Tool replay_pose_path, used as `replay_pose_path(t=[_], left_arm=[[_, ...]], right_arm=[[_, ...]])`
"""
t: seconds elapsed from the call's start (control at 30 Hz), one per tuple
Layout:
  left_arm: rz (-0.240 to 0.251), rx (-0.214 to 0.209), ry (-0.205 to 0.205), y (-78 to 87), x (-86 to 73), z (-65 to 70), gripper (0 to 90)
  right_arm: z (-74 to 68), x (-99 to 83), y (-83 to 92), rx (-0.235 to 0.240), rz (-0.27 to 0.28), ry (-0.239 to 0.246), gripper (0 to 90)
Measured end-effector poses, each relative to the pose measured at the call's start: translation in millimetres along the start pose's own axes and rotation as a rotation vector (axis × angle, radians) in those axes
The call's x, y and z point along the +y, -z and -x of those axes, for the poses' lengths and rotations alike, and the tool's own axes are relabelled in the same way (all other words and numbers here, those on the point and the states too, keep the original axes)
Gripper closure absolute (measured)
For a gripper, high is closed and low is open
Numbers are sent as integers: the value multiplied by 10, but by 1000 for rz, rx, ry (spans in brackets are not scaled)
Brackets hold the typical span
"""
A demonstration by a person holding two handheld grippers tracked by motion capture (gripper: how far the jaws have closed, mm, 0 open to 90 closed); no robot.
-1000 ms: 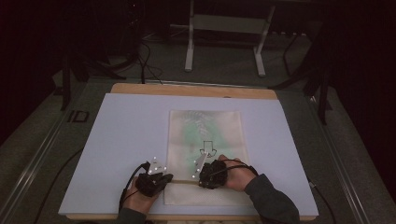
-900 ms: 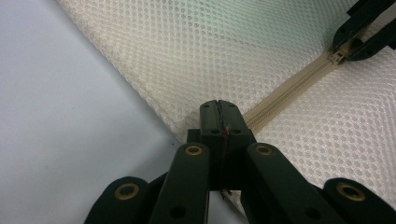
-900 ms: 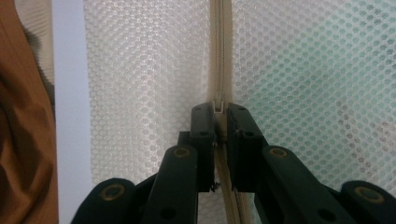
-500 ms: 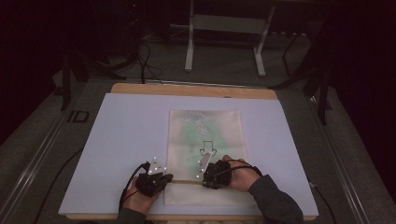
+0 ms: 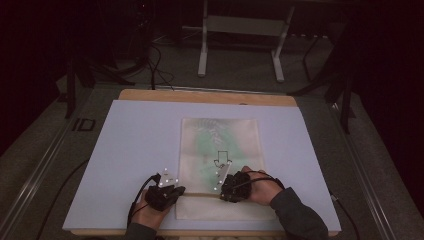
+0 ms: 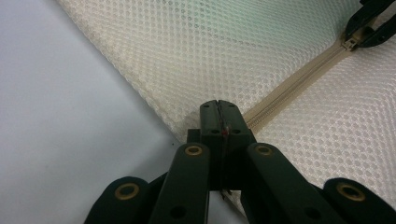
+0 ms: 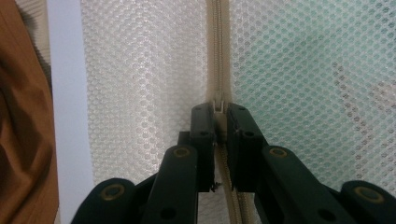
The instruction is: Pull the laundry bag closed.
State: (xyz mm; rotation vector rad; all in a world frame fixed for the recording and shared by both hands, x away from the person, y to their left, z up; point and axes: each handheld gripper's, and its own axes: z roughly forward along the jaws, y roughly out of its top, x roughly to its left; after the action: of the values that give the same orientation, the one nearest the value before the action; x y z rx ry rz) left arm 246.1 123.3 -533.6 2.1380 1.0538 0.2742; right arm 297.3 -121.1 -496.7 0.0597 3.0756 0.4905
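Note:
A cream mesh bag (image 5: 220,145) lies flat on the white board, with something green showing through the mesh (image 7: 317,56). Its zipper (image 6: 299,84) runs across the near end. My left gripper (image 5: 181,190) is shut on the bag's edge at the zipper's end (image 6: 218,108). To its right, my right gripper (image 5: 223,192) is shut on the zipper pull (image 7: 218,106), and the zipper tape (image 7: 217,46) runs on beyond the jaws. In the left gripper view the right gripper (image 6: 369,25) pinches the slider (image 6: 350,43) at the top right corner.
The white board (image 5: 130,145) rests on a wooden table whose edge (image 5: 210,96) shows at the back and beside the board (image 7: 23,140). A metal stand (image 5: 240,30) and cables lie on the floor beyond. Both hands rest at the board's near edge.
The right gripper has crept slightly to the right along the zipper line. The left gripper has stayed where it was.

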Motion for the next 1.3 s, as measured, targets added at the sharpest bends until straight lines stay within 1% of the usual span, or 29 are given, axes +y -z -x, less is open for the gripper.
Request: replay_pose_path(t=[0.27,0.43,0.67,0.8,0.87,0.9,0.97,1.07,1.17,1.3], left_arm=[[0,-1,1,0,0,-1,893],[1,0,-1,0,-1,-1,893],[-1,-1,4,0,1,-2,893],[-1,-1,5,0,1,-2,893],[-1,-2,4,0,1,-4,893],[-1,-2,5,0,1,-4,893],[-2,0,3,1,2,-3,893],[-1,-2,6,0,1,-4,893],[-1,-1,6,0,0,-3,893],[-1,-1,6,0,1,-3,893]], right_arm=[[8,-36,17,1,-10,0,823],[11,-64,29,3,-8,-9,824],[17,-80,31,5,-4,-5,823],[17,-94,33,5,-7,-10,824],[16,-111,36,6,2,-15,823],[18,-117,39,4,-7,-12,824],[20,-132,44,7,1,-16,823],[18,-145,45,6,-4,-17,823],[14,-162,47,8,7,-25,824],[13,-186,51,5,0,-29,823]])
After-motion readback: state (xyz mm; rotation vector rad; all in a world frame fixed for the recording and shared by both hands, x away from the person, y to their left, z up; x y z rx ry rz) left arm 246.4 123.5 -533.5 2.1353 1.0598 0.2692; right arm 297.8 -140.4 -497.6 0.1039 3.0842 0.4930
